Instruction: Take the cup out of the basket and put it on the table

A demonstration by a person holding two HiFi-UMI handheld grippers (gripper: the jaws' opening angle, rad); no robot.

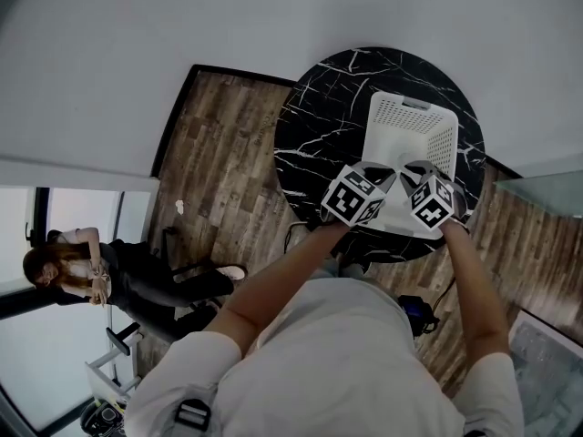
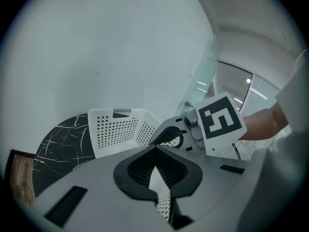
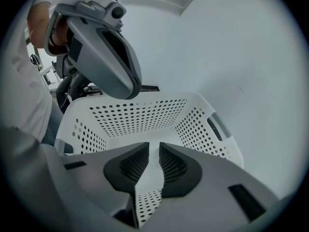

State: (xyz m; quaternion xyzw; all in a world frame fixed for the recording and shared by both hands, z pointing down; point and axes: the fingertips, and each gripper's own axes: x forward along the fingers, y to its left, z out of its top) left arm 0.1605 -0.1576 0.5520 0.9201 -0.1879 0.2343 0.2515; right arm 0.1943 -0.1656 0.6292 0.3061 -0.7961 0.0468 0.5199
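Note:
A white perforated basket [image 1: 410,130] [image 2: 116,129] [image 3: 140,117] stands on the round black marble table [image 1: 328,116] [image 2: 63,139]. No cup shows in any view; the part of the basket's inside that I can see holds nothing, and my jaws hide some of its floor. My left gripper [image 1: 383,169] [image 2: 154,151] hovers at the basket's near rim, its pads meeting at the tips, shut and empty. Close beside it, my right gripper [image 1: 414,167] [image 3: 153,151] points into the basket with a narrow gap between its pads and nothing in them.
The table stands on a wood floor [image 1: 219,153] against a white wall [image 1: 137,25]. A person [image 1: 91,271] sits at the lower left. A dark object with cables [image 1: 414,312] lies under the table's near edge. A glass panel [image 1: 547,198] is at the right.

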